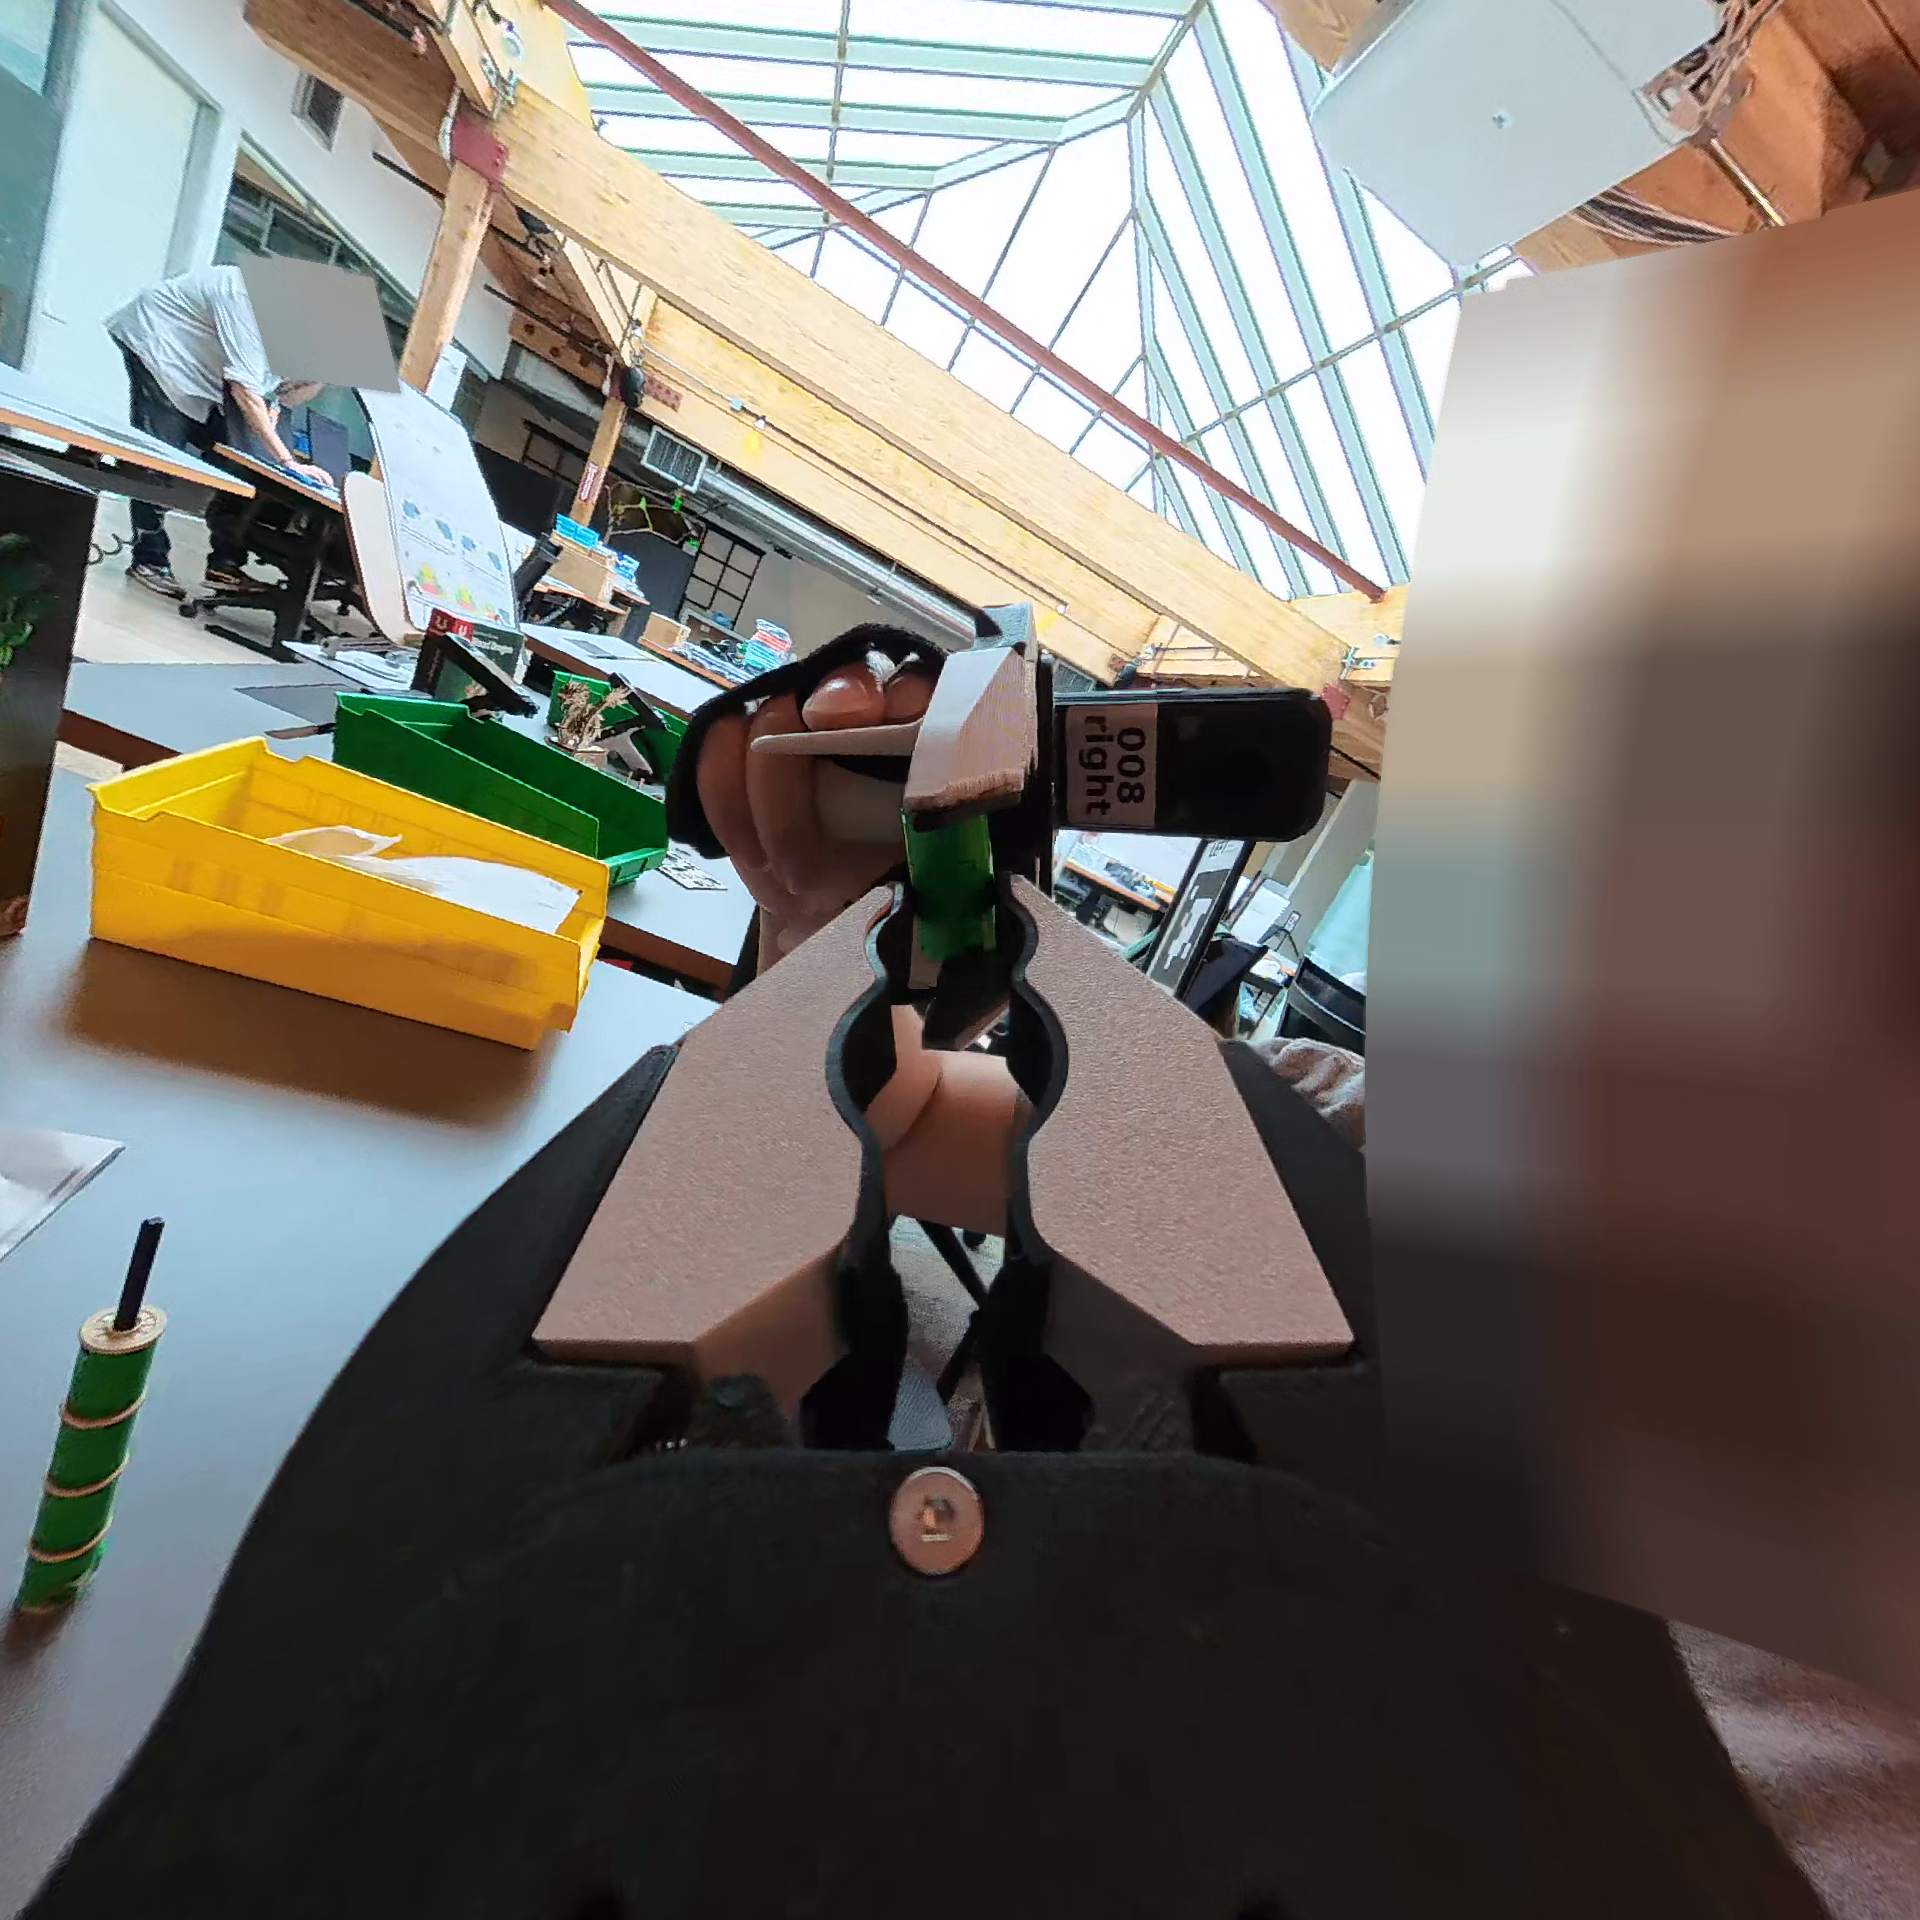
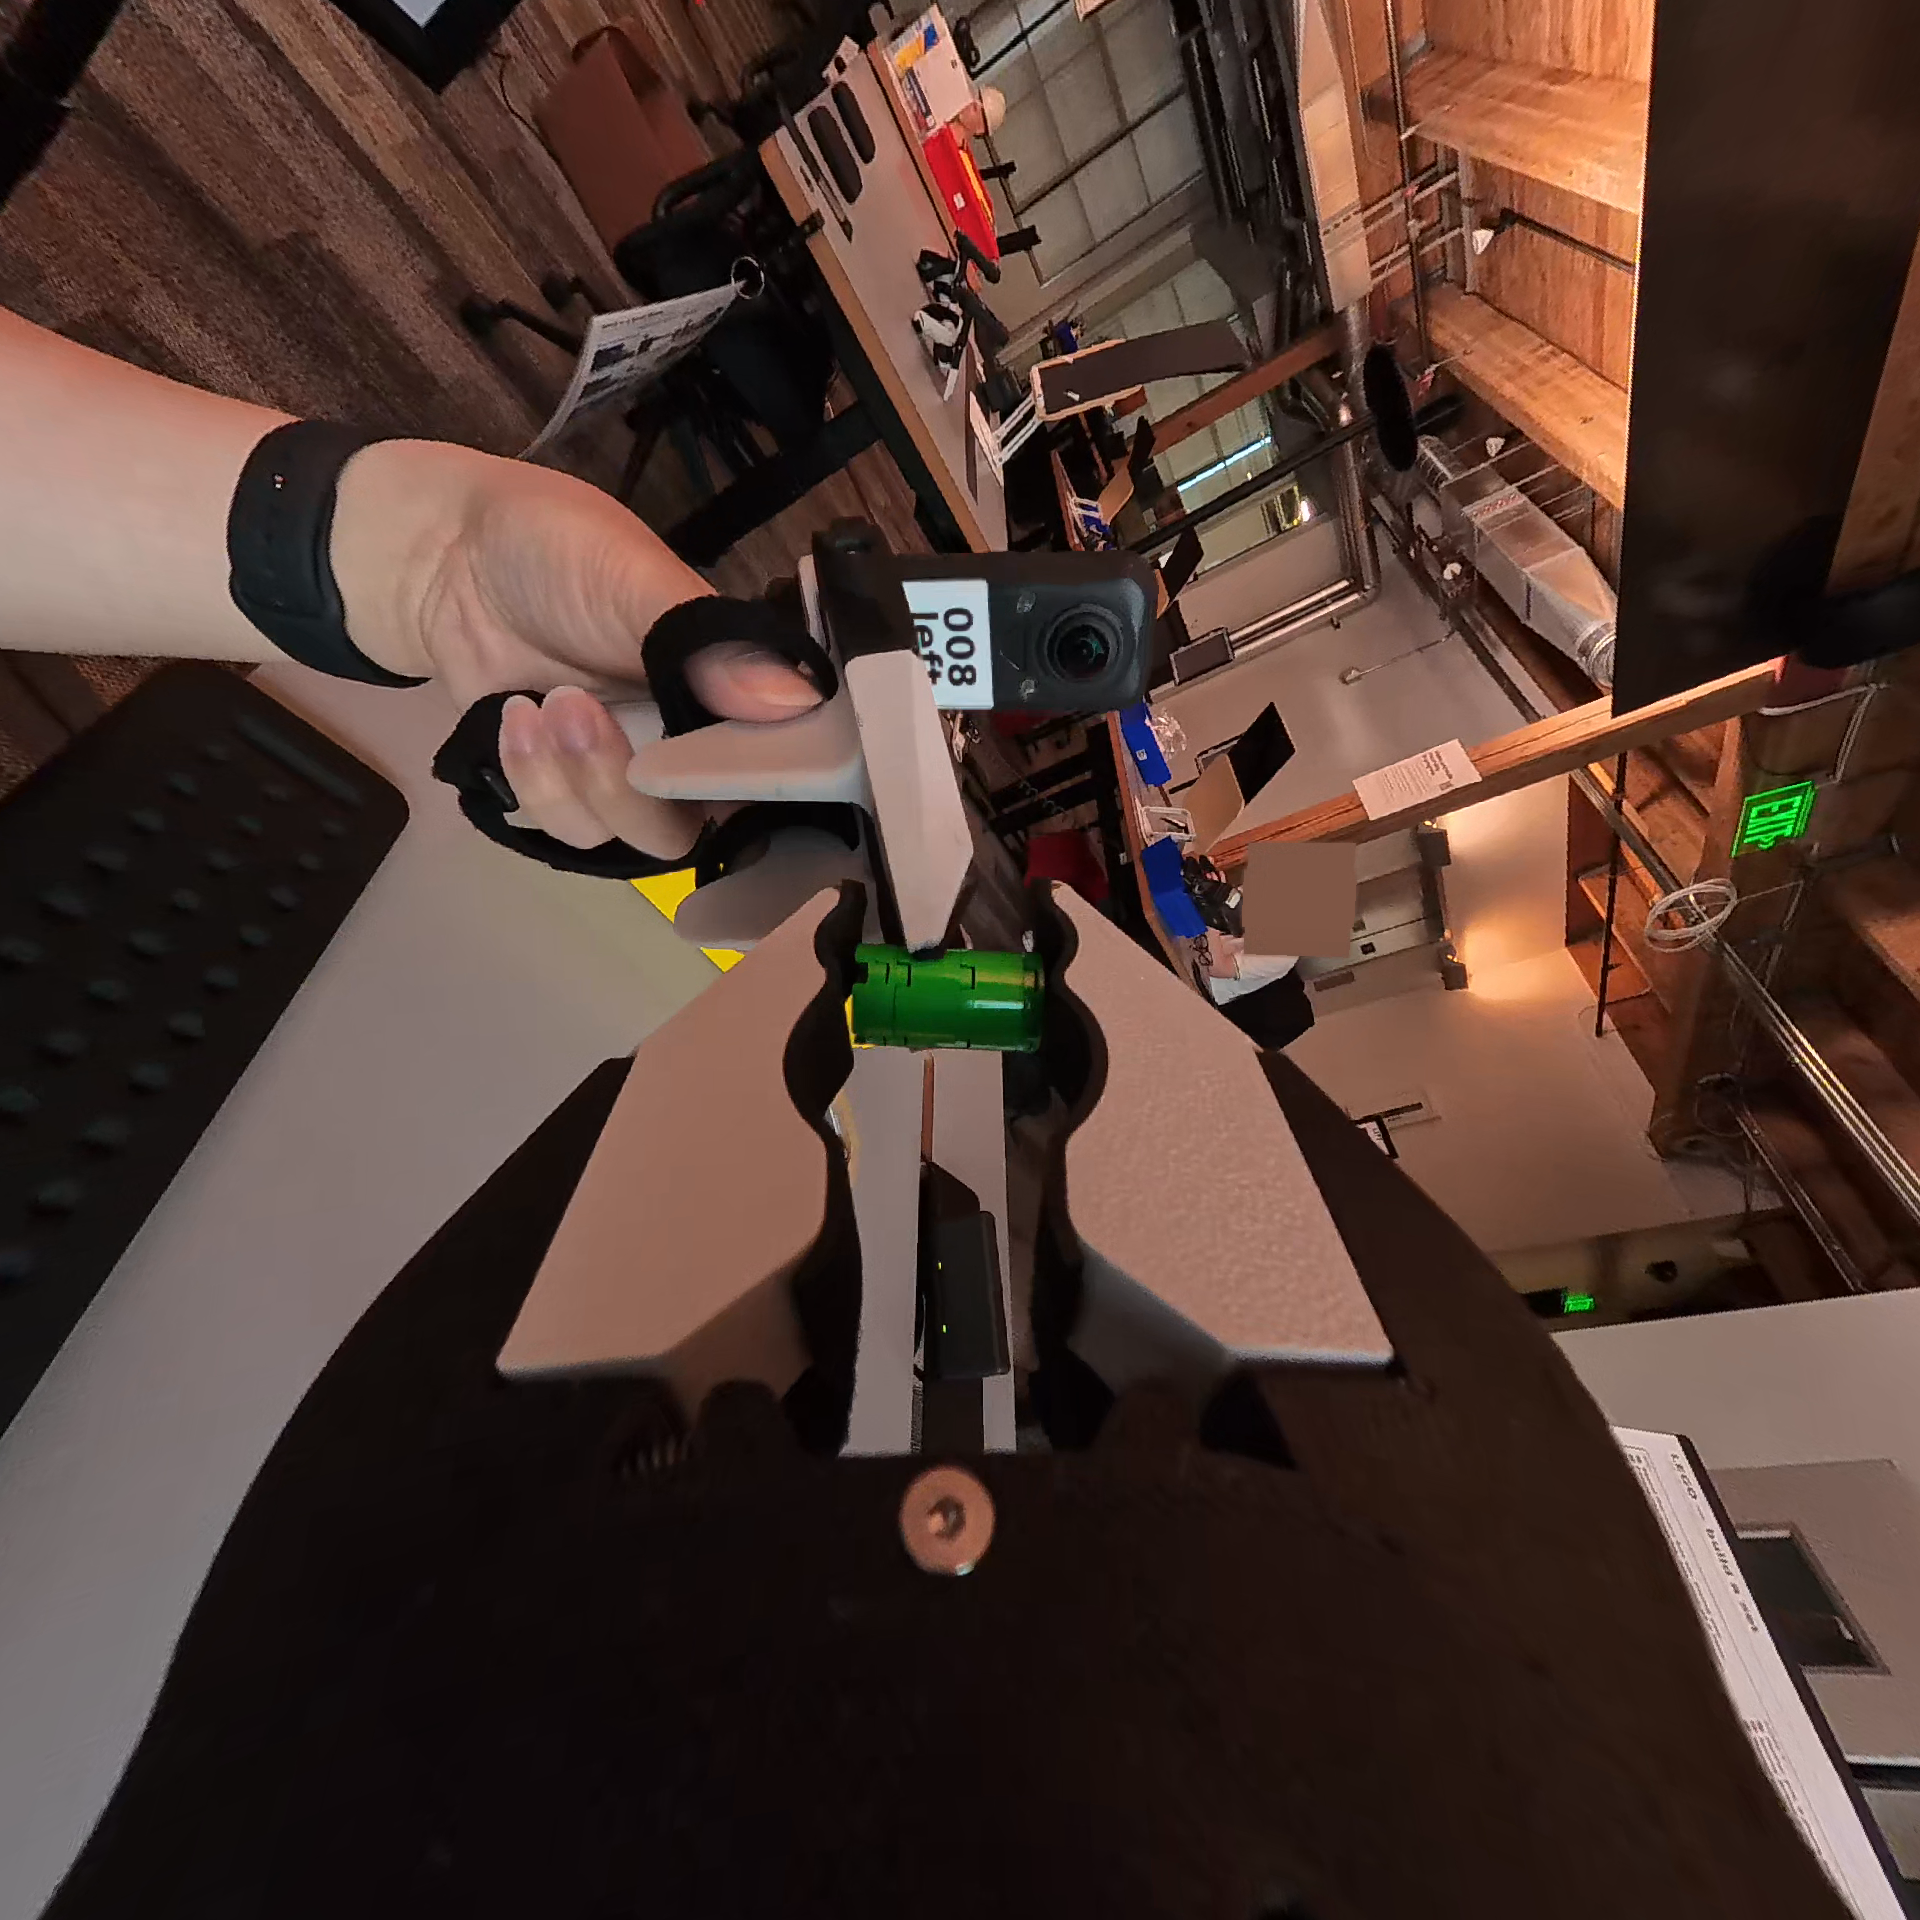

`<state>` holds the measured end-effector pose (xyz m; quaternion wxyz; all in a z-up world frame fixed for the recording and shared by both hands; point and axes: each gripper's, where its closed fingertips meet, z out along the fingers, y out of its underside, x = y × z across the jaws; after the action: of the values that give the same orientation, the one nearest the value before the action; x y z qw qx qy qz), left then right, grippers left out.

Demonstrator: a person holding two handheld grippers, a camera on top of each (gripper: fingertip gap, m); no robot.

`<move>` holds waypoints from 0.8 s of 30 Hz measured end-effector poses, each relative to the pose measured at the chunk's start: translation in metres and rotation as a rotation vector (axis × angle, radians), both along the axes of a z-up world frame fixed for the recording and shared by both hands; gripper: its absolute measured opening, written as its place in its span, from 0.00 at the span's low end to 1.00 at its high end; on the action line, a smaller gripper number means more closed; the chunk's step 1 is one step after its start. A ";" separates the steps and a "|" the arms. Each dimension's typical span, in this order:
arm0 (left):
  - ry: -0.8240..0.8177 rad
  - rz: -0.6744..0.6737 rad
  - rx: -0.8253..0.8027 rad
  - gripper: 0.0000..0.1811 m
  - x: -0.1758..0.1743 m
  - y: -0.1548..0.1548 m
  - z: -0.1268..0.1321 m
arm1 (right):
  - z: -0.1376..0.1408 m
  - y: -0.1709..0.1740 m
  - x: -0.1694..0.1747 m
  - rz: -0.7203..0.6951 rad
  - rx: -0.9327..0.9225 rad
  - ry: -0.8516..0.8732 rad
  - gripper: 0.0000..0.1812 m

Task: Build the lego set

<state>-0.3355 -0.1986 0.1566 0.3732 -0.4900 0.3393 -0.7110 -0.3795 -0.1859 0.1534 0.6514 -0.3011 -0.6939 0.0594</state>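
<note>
A short green cylinder piece (image 2: 966,1003) is held in the air between both grippers. My right gripper (image 2: 945,966) is shut on its two ends, so it lies crosswise between the fingers. My left gripper (image 1: 951,920) is shut on the same green piece (image 1: 945,883) at its tips. In the left wrist view the right gripper (image 1: 971,790) comes in from above; in the right wrist view the left gripper (image 2: 925,930) comes down onto the piece. A green stacked column with tan rings and a black axle (image 1: 88,1455) stands on the dark table (image 1: 260,1143).
A yellow bin (image 1: 343,883) with white bags and a green bin (image 1: 488,769) sit on the table behind. An instruction booklet (image 2: 1787,1662) lies at lower right. A dark perforated mat (image 2: 156,935) is at left. A person (image 1: 197,395) stands far off.
</note>
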 end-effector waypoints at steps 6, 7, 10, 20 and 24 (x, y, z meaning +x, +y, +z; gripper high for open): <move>0.038 0.063 0.048 0.07 -0.009 0.001 -0.003 | 0.000 -0.004 0.008 0.018 0.014 0.000 0.18; 0.044 0.064 0.052 0.07 -0.010 0.000 -0.004 | -0.001 -0.006 0.009 0.027 0.020 -0.005 0.17; 0.058 0.066 0.066 0.07 -0.011 -0.003 -0.004 | -0.001 -0.010 0.009 0.043 0.043 -0.006 0.16; 0.051 0.091 0.117 0.08 -0.011 -0.009 -0.002 | 0.000 -0.015 0.012 0.054 0.068 -0.005 0.16; 0.029 0.193 0.151 0.13 -0.024 0.003 0.001 | 0.000 -0.016 0.012 0.061 0.061 0.006 0.16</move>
<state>-0.3598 -0.1958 0.1575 0.4707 -0.5010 0.3487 -0.6370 -0.3671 -0.2023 0.1530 0.6603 -0.2593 -0.7024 0.0589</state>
